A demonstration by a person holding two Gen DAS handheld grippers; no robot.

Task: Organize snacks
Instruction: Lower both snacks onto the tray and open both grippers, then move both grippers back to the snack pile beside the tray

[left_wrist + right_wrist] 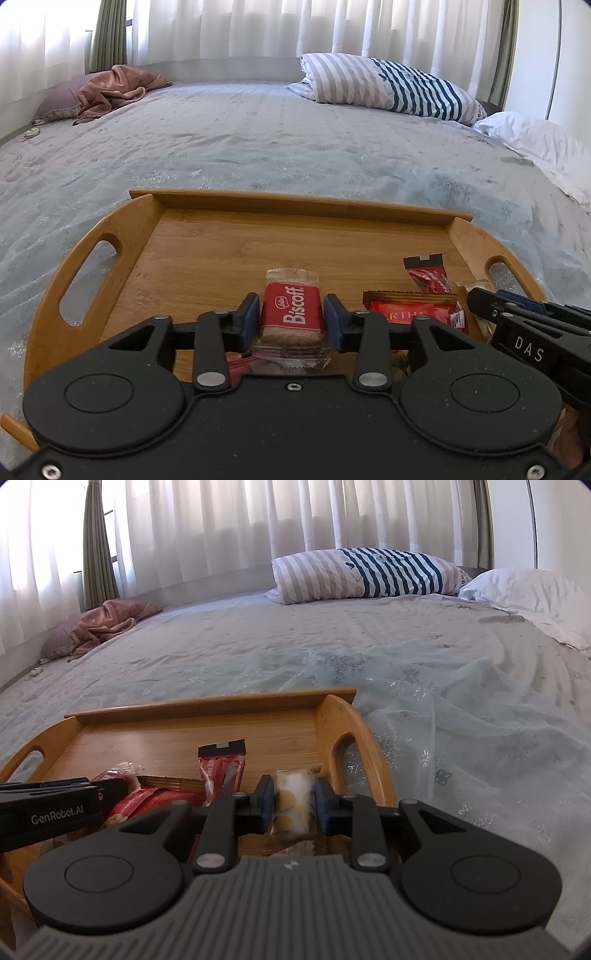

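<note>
Left wrist view: wooden tray (pixel 155 236) on bedspread (pixel 258 147), lower centre. Contents: Biscoff packet (pixel 291 314), clamped between the left gripper (pixel 291 321) fingers; orange-red packet (pixel 410 310) and red stick sachet (pixel 428 277) at right. Right wrist view: right gripper (pixel 293 801) pinches a pale dotted snack (pixel 293 805) by the tray's right handle. Striped pillow (pixel 369 572) and white pillow (pixel 524 594) upper right; pink cloth (pixel 114 88) upper left.

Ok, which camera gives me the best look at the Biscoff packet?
The left wrist view: the Biscoff packet sits centred between the left gripper jaws, label readable. The right wrist view shows only its red edge behind the left gripper's body.
</note>
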